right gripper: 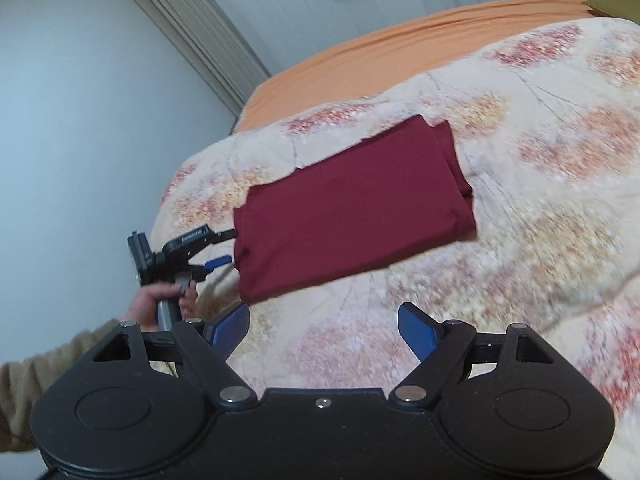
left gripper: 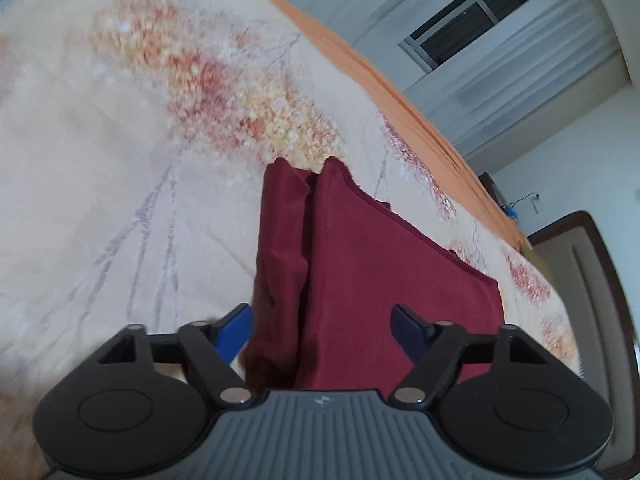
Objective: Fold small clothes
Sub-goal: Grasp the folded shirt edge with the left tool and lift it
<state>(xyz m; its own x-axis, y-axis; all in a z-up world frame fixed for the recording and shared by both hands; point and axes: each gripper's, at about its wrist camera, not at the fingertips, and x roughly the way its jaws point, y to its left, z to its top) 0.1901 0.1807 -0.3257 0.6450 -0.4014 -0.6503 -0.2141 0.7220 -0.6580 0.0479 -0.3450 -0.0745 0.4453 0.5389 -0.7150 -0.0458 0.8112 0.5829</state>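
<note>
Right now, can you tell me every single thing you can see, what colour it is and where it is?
cloth: one, dark red, folded flat on the quilt
quilt: one, cream with pink and orange flowers, covering the bed
sheet: one, orange, along the quilt's far edge
window: one, dark panes, in the far wall
curtain: one, white, beside the window
left gripper: one, black with blue fingers, open at the cloth's edge
right gripper: one, black with blue fingers, open above the quilt
hand: one, holding the left gripper's handle
sleeve: one, tan
</note>
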